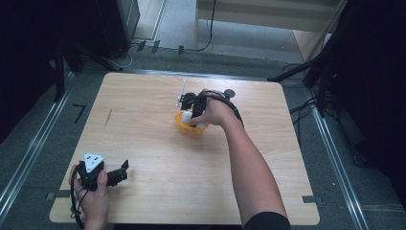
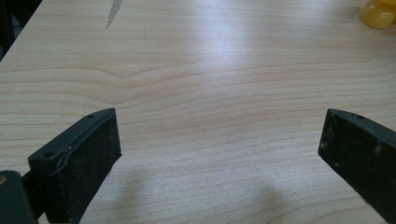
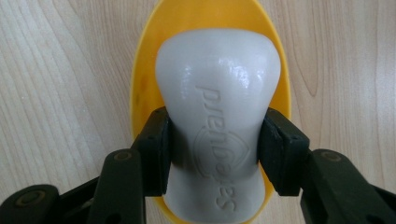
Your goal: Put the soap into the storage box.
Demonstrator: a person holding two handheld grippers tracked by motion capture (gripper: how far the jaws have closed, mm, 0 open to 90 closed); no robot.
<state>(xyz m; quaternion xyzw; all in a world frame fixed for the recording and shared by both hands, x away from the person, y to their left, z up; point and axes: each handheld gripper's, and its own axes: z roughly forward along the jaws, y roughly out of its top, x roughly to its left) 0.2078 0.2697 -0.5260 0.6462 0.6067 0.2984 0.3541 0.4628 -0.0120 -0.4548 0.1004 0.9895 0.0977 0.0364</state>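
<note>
A white plastic piece with raised lettering (image 3: 217, 121) sits over a yellow oval dish (image 3: 140, 93) on the wooden table. My right gripper (image 3: 214, 151) is shut on the white piece, one black pad pressing each side of its narrow waist. In the high view that gripper (image 1: 191, 111) points down at the table's middle, with the yellow dish (image 1: 184, 125) under the white piece (image 1: 186, 116). My left gripper (image 1: 123, 171) rests near the front left of the table, held by a hand. Its jaws stand wide open over bare wood (image 2: 219, 140). The yellow dish (image 2: 377, 13) shows far off.
The wooden table (image 1: 143, 139) has a dark scratch mark (image 1: 107, 117) at the left. A thin white stick (image 1: 182, 92) and a small dark disc (image 1: 230, 93) lie behind the right hand. Cables and dark stands surround the table on the floor.
</note>
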